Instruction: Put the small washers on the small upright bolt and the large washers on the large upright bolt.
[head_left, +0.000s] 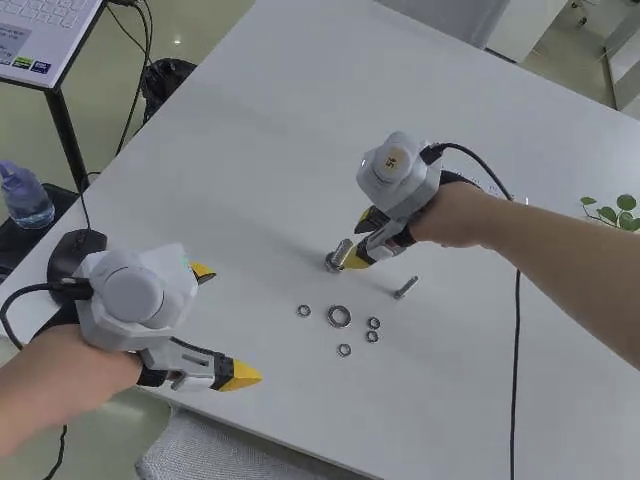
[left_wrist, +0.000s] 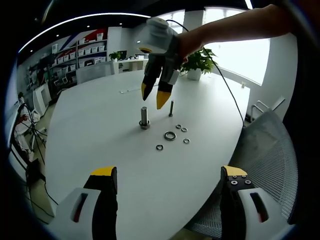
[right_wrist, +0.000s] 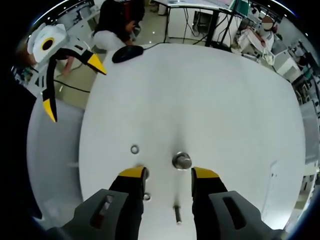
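On the white table (head_left: 250, 130) a large bolt (head_left: 337, 257) stands upright, and a thin small bolt (head_left: 406, 288) stands to its right. One large washer (head_left: 339, 316) and several small washers (head_left: 372, 329) lie loose in front of them. My right gripper (head_left: 350, 255) hovers open just above and beside the large bolt, holding nothing. The right gripper view looks down on the large bolt's top (right_wrist: 182, 160) just ahead of the jaws. My left gripper (head_left: 225, 322) is wide open near the table's front edge, facing the large bolt (left_wrist: 144, 119) and the large washer (left_wrist: 170, 135).
A black mouse (head_left: 75, 245) lies at the table's left edge, close behind my left gripper. A laptop (head_left: 40, 35) on a stand and a water bottle (head_left: 25, 195) are off to the left. A grey chair (head_left: 200, 455) sits under the front edge. A plant (head_left: 610, 210) is at far right.
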